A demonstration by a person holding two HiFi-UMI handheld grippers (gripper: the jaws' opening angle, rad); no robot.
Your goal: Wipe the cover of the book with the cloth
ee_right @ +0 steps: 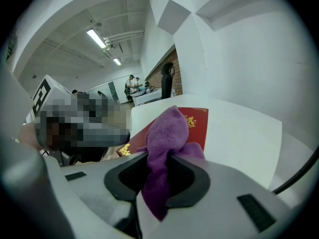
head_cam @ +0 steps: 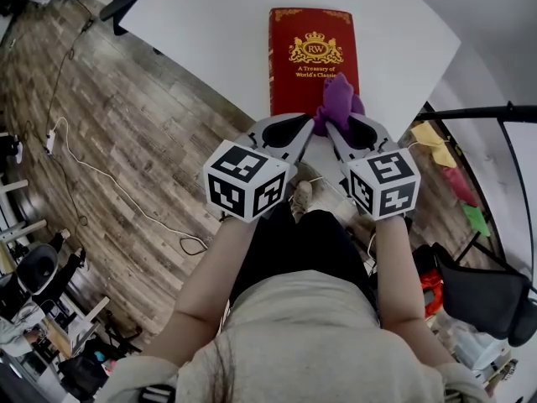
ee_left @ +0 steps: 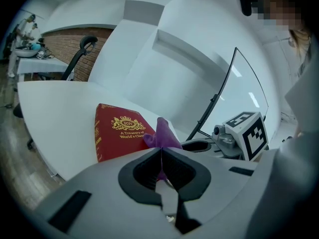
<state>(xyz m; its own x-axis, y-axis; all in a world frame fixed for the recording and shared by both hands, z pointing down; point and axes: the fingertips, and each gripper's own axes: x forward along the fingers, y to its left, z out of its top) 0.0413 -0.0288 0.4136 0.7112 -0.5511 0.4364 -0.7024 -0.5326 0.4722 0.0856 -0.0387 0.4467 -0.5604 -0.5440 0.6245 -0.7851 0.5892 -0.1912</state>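
A red book with a gold crest lies face up on the white table, close to its near edge. A purple cloth is bunched over the book's near right corner. My right gripper is shut on the cloth, which bulges up out of its jaws in front of the book. My left gripper sits right beside it with its jaws closed and a thin strip of the cloth pinched at the tips. The book lies just beyond.
The table's near edge runs just under both grippers, with wooden floor and a white cable to the left. Coloured rags, a black stand arm and a dark chair are on the right.
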